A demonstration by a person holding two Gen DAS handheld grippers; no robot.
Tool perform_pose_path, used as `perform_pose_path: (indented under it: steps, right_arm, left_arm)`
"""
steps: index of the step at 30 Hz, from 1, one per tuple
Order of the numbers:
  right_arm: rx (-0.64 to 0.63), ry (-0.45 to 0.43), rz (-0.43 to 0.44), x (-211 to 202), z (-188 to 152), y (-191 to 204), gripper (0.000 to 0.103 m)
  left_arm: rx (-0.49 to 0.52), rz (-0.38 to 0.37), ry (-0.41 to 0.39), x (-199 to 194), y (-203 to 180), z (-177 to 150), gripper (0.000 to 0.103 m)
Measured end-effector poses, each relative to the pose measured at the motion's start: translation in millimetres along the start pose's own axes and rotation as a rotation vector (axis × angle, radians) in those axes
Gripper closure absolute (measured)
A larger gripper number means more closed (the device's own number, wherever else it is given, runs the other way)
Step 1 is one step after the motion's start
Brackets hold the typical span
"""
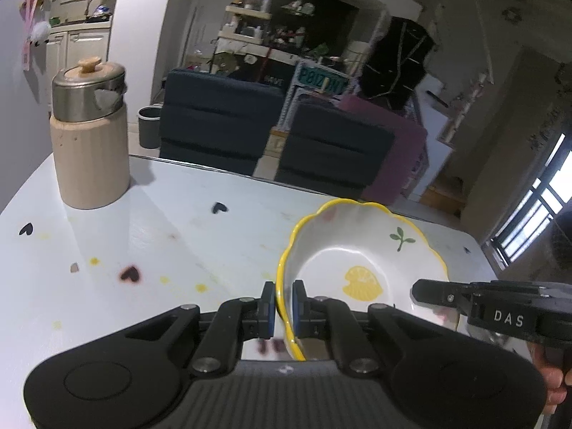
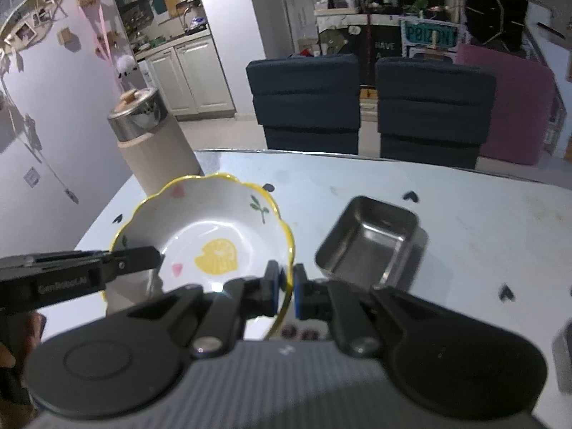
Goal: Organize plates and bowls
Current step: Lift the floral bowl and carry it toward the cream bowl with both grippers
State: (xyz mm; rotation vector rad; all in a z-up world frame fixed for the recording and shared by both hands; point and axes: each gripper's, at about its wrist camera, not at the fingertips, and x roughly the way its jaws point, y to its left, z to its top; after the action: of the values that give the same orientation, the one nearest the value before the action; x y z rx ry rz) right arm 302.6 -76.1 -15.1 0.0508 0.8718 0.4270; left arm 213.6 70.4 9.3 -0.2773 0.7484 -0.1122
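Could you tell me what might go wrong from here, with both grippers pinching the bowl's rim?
1. The left gripper and right gripper each pinch only the thin scalloped rim of the yellow-rimmed bowl; uneven pulling could chip or drop it.
2. The steel tray sits close beside the bowl and could get knocked.

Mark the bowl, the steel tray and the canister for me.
bowl point(image 2: 214, 254): right wrist view, on the lemon print inside.
steel tray point(image 2: 371, 246): right wrist view, on its inner floor.
canister point(image 1: 91, 164): left wrist view, on its beige body.
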Motion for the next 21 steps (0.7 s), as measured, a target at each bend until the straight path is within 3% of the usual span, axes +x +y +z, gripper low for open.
perform_pose_path:
  steps: [9,21]
  right_arm:
    - [0.067,-0.025,-0.039,-80,-46,-13,0.094]
    - [0.135,-0.032,-0.072,-129,-107,-30,0.094]
  left_arm:
    - [0.094,-0.038,0.016,-50,-54,-29,0.093]
    - [0.153,-0.096,0.046,-70,-92,-76,0.094]
